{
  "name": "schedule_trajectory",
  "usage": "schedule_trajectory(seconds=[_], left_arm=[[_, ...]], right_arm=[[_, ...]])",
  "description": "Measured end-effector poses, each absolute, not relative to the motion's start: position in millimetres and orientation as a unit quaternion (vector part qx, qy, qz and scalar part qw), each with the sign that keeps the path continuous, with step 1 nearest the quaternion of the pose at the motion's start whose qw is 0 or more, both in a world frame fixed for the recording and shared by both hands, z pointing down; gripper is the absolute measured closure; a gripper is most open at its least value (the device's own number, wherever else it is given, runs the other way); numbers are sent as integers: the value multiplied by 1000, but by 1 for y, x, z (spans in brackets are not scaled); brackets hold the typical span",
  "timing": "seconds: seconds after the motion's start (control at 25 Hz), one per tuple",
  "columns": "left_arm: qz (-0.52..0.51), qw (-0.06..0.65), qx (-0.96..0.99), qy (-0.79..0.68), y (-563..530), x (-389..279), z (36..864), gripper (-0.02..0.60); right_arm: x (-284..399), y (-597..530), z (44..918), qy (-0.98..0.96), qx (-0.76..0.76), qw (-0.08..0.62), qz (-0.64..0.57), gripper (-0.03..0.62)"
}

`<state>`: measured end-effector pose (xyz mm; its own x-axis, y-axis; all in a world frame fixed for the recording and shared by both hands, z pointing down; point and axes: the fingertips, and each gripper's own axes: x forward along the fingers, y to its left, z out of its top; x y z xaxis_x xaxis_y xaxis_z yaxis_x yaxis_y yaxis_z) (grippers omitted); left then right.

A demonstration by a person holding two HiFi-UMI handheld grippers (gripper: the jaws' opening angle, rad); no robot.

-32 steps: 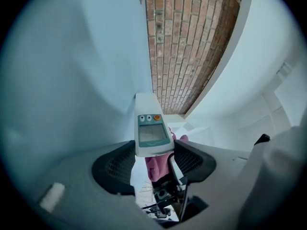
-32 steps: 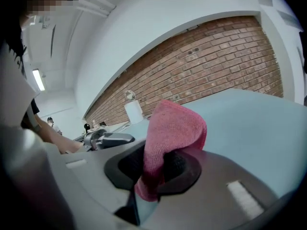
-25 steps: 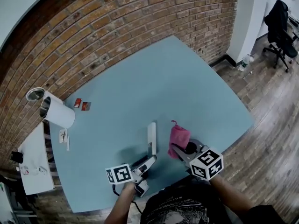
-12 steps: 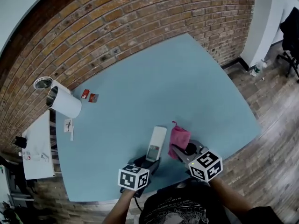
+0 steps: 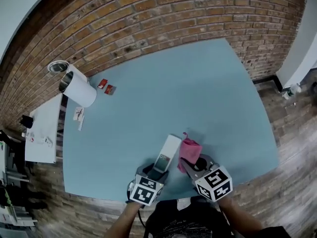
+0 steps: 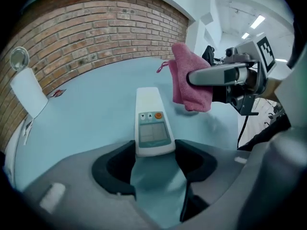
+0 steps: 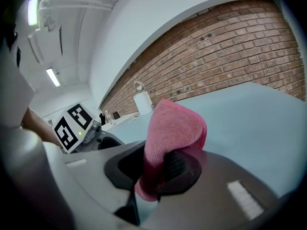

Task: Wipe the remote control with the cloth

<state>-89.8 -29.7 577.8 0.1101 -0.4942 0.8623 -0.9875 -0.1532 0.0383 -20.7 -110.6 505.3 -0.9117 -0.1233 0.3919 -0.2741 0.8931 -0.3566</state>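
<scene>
The white remote control lies face up on the blue table, screen and buttons showing. Its near end sits between the jaws of my left gripper. Those jaws have just been opening, and the pads stand close beside the remote's sides without clearly pressing it. Just right of the remote, my right gripper is shut on a pink cloth. The cloth hangs folded above the table, apart from the remote.
A white cylinder lies at the table's far left corner by the brick wall. Two small red items and some cards sit near it. A white shelf stands left of the table. The front edge is close below the grippers.
My left gripper has rolled, and the remote in it has gone from standing on edge to lying flat, face up, lower on the table. The right gripper and cloth have barely moved.
</scene>
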Motion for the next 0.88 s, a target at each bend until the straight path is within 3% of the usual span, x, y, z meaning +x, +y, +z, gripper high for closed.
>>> schedule_trajectory(seconds=[0.2, 0.64, 0.72, 0.88], left_arm=[[364, 314, 648, -591, -24, -95, 576, 322], [243, 232, 685, -647, 3, -74, 506, 344], [227, 214, 678, -666, 18, -83, 494, 577], [185, 210, 687, -670, 40, -89, 480, 580]], right_arm=[[-24, -110, 508, -955, 95, 191, 206, 526], [-31, -68, 492, -954, 128, 190, 194, 526], [-35, -52, 486, -954, 135, 188, 190, 526], [-40, -22, 474, -956, 149, 186, 173, 526]])
